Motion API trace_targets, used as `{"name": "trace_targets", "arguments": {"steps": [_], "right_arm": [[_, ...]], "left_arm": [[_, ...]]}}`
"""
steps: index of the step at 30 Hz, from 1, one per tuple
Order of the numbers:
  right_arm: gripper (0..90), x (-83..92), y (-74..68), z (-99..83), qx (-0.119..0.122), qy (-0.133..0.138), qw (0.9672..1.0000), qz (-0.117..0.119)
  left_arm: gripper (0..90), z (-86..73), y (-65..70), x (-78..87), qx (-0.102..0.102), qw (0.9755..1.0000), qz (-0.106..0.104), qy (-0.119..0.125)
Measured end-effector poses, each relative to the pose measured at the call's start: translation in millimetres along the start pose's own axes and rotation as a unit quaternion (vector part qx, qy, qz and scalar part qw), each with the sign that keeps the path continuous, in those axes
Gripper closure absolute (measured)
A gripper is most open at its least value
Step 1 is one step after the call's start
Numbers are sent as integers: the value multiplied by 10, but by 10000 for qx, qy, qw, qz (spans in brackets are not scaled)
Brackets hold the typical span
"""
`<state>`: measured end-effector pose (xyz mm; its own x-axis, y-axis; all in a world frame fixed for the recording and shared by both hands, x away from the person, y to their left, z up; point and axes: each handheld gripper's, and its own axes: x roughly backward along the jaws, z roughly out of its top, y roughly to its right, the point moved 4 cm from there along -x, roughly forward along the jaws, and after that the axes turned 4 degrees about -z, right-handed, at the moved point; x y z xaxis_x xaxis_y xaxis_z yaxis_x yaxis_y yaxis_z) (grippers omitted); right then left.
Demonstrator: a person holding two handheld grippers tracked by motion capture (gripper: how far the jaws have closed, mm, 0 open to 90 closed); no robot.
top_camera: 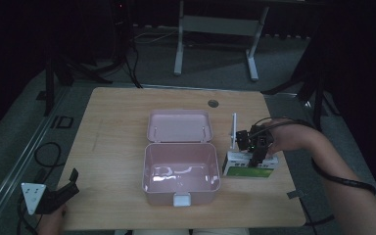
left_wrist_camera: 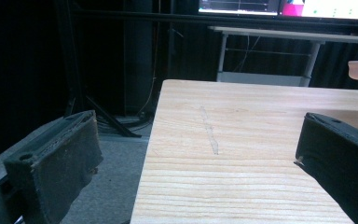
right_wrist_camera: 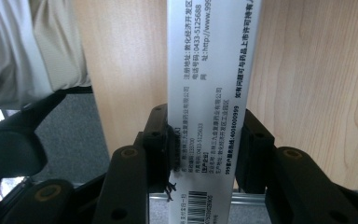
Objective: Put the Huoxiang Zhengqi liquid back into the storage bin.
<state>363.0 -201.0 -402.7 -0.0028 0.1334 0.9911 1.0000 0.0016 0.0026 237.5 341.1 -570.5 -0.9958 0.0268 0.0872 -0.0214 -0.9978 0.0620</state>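
The medicine box (top_camera: 250,165) is a flat white carton with a green band on its front face and, on the narrow white side seen in the right gripper view, small black printed text and a barcode; it is above the right part of the tabletop (top_camera: 117,122), just beside the open pink container (top_camera: 180,174). The right gripper (top_camera: 255,155) is closed on this carton, one black jaw pressing on each side of it. The left gripper (top_camera: 64,188) is at the near left corner of the tabletop with its jaws wide apart and nothing between them.
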Motion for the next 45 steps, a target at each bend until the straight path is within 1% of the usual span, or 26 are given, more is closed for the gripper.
{"name": "trace_targets", "arguments": {"steps": [1, 2, 3, 4, 5, 6, 9, 13, 16, 17, 22, 26, 29, 30, 31, 32, 33, 34, 35, 36, 37, 38, 42, 43, 44, 45], "right_arm": [[623, 60, -13, -12, -83, -5, 10000, 44], [623, 60, -13, -12, -83, -5, 10000, 44], [623, 117, -24, -21, -130, -13, 9999, 43], [623, 117, -24, -21, -130, -13, 9999, 43], [623, 173, -31, -24, -160, -10, 9999, -8], [623, 173, -31, -24, -160, -10, 9999, -8], [623, 275, -57, 5, -167, 16, 9998, -66], [623, 316, -69, 31, -160, 12, 9998, -83], [623, 389, -77, 113, -191, 10, 9998, -91], [623, 404, -78, 136, -156, 8, 9998, -125], [623, 478, -104, 254, -118, 12, 9999, -86], [623, 532, -120, 341, -85, 16, 9999, -121], [623, 583, -137, 470, -35, 61, 9999, -107], [623, 583, -137, 470, -35, 61, 9999, -107], [622, 599, -150, 534, 6, 70, 9999, -103], [622, 599, -150, 534, 6, 70, 9999, -103], [623, 617, -162, 606, 41, 84, 9999, -103], [623, 617, -162, 606, 41, 84, 9999, -103], [623, 632, -171, 658, 53, 86, 9999, -93], [623, 632, -171, 658, 53, 86, 9999, -93], [623, 649, -178, 718, 68, 88, 9999, -87], [623, 649, -178, 718, 68, 88, 9999, -87], [623, 667, -207, 837, 167, 93, 9998, -90], [623, 675, -219, 908, 214, 102, 9997, -83], [623, 675, -219, 908, 214, 102, 9997, -83], [623, 687, -234, 970, 248, 98, 9996, -95]], "left_arm": [[4, 0, -1, 1, 6, 10000, -4, -1], [4, 0, -1, 1, 6, 10000, -4, -1], [4, 0, 0, 4, -4, 10000, 7, 12], [4, 0, 0, 4, -4, 10000, 7, 12], [4, 0, 1, 4, -24, 10000, 4, 11], [4, 0, 1, 4, -24, 10000, 4, 11], [4, 0, 3, 3, -30, 10000, 14, 9], [4, -1, 7, 4, -40, 10000, 11, 14], [4, -1, 7, 4, -43, 10000, 4, 16], [3, -1, 7, 5, -43, 10000, 5, 18], [4, -1, 10, 5, -62, 10000, -3, 18], [4, -1, 10, 6, -60, 10000, -6, 25], [4, -1, 9, 6, -53, 10000, -5, 26], [4, -1, 9, 6, -53, 10000, -5, 26], [4, -1, 9, 7, -52, 10000, -2, 35], [4, -1, 9, 7, -52, 10000, -2, 35], [4, -1, 9, 8, -56, 10000, -7, 35], [4, -1, 9, 8, -56, 10000, -7, 35], [4, -1, 9, 8, -54, 10000, -16, 37], [4, -1, 9, 8, -54, 10000, -16, 37], [4, -1, 8, 9, -52, 10000, -22, 41], [4, -1, 8, 9, -52, 10000, -22, 41], [4, -1, 6, 9, -44, 10000, -26, 40], [4, -1, 6, 8, -42, 10000, -25, 41], [4, -1, 6, 9, -46, 10000, -24, 40], [4, -1, 6, 9, -49, 10000, -27, 39]]}}
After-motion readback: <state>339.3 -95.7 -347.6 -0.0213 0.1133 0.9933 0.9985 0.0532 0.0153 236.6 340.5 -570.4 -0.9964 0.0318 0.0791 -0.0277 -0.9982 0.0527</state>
